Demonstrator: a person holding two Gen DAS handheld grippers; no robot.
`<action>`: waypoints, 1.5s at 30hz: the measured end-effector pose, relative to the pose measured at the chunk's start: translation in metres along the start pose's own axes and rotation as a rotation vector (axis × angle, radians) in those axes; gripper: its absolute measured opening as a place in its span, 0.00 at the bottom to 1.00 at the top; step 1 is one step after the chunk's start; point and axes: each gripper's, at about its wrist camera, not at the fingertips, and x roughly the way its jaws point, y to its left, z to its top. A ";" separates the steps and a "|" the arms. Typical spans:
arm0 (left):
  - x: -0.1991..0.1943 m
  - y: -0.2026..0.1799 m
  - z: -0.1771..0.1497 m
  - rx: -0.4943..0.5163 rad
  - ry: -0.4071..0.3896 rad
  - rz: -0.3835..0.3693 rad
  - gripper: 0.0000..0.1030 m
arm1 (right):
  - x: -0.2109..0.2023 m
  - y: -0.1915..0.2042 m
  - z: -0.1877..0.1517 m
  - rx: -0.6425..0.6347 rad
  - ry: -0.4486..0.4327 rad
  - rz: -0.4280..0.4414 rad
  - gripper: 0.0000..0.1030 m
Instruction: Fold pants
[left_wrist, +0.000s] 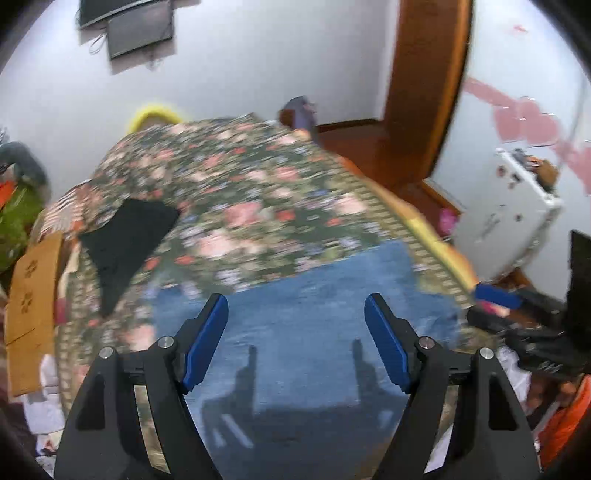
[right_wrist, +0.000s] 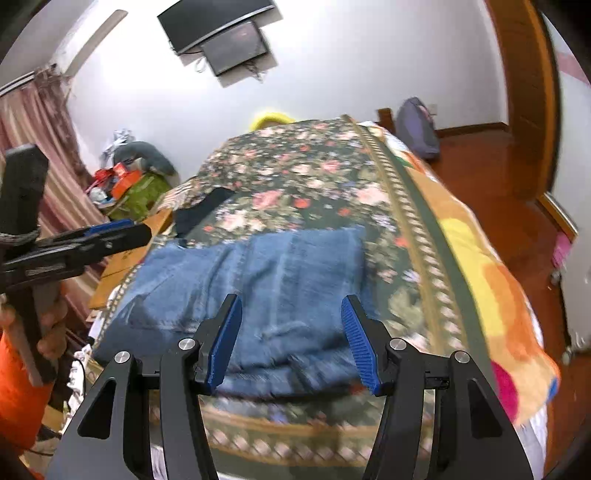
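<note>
Folded blue jeans (left_wrist: 332, 273) (right_wrist: 288, 266) lie flat on the near end of a bed covered by a floral blanket (left_wrist: 240, 192) (right_wrist: 314, 177). My left gripper (left_wrist: 295, 301) hovers over the jeans with its blue pads wide apart and nothing between them; its shadow falls on the denim. It also shows at the left edge of the right wrist view as the left gripper (right_wrist: 122, 230), held by a hand (right_wrist: 51, 332) in an orange sleeve. My right gripper (right_wrist: 291, 300) hangs open above the near edge of the jeans, gripping nothing.
A black cloth (left_wrist: 125, 236) (right_wrist: 199, 210) lies farther up the bed on the left. Cardboard (left_wrist: 33, 295) (right_wrist: 122, 266) leans at the bed's left side. An orange and yellow blanket (right_wrist: 480, 266) drapes the right edge. A white cabinet (left_wrist: 513, 210) stands on the wooden floor.
</note>
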 end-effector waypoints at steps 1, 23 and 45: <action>0.004 0.011 -0.002 -0.009 0.011 0.009 0.72 | 0.006 0.004 0.001 -0.006 0.003 0.010 0.52; 0.098 0.099 -0.039 -0.118 0.171 0.063 0.04 | 0.024 -0.027 -0.059 0.080 0.208 -0.078 0.53; 0.158 0.074 0.014 0.186 0.269 0.213 0.60 | 0.040 0.006 -0.065 0.097 0.229 -0.067 0.57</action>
